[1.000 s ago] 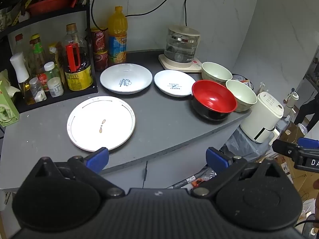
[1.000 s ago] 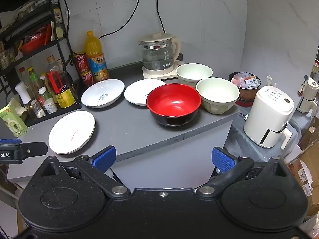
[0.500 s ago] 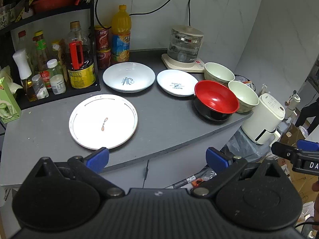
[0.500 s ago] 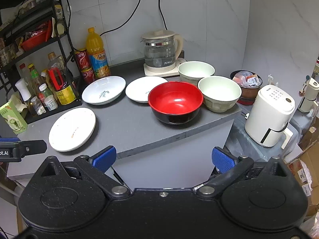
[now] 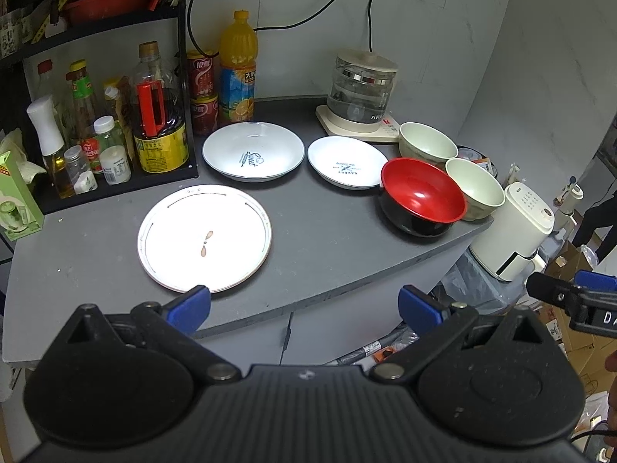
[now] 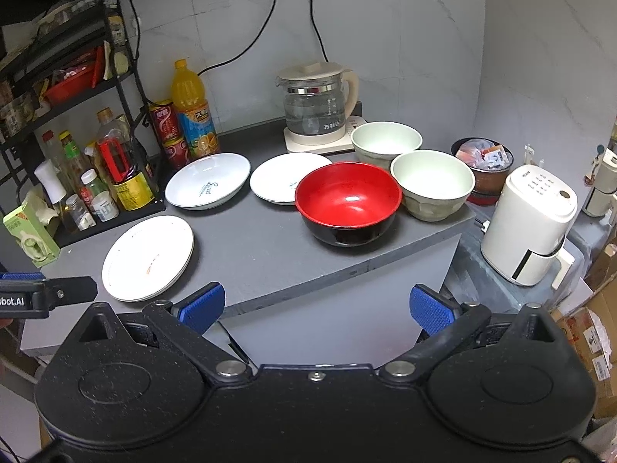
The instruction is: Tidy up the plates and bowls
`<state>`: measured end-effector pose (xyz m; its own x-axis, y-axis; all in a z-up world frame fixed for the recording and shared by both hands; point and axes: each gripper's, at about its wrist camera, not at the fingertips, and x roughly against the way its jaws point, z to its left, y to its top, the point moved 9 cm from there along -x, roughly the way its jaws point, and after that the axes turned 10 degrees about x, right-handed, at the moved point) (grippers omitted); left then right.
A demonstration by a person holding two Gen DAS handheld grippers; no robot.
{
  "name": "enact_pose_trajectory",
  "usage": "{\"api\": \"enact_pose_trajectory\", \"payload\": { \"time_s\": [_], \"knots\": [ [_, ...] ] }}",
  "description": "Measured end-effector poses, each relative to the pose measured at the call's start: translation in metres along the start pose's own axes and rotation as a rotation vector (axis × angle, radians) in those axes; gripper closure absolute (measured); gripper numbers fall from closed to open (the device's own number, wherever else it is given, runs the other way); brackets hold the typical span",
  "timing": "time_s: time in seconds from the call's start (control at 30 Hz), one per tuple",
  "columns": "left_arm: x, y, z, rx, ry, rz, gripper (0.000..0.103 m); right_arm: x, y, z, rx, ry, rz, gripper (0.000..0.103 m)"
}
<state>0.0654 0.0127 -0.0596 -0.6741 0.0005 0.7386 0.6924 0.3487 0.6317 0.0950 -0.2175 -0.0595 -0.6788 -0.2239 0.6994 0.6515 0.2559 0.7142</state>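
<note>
On the grey counter (image 5: 327,239) lie a flat white plate (image 5: 204,237), a deep white plate (image 5: 253,151), a smaller white plate (image 5: 347,162), a red-and-black bowl (image 5: 422,195) and two pale green bowls (image 5: 426,142) (image 5: 476,187). They also show in the right wrist view: flat plate (image 6: 148,256), deep plate (image 6: 208,181), small plate (image 6: 287,177), red bowl (image 6: 349,200), green bowls (image 6: 385,141) (image 6: 432,181). My left gripper (image 5: 304,305) is open and empty before the counter's front edge, near the flat plate. My right gripper (image 6: 316,305) is open and empty, in front of the red bowl.
A black rack (image 5: 96,127) with bottles stands at the back left, beside cans and an orange juice bottle (image 5: 237,67). A glass kettle (image 5: 362,90) sits at the back. A white appliance (image 6: 530,227) stands right of the counter. A green box (image 5: 15,200) sits far left.
Both grippers have moved slightly forward toward the counter. The dishes have not moved.
</note>
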Motion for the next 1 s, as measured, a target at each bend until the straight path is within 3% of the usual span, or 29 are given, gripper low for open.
{"api": "enact_pose_trajectory", "payload": {
  "time_s": [1.0],
  "knots": [
    [-0.0016, -0.0055, -0.0063, 0.004, 0.011, 0.005, 0.0, -0.0042, -0.0034, -0.0007, 0.012, 0.035, 0.02, 0.0]
  ]
}}
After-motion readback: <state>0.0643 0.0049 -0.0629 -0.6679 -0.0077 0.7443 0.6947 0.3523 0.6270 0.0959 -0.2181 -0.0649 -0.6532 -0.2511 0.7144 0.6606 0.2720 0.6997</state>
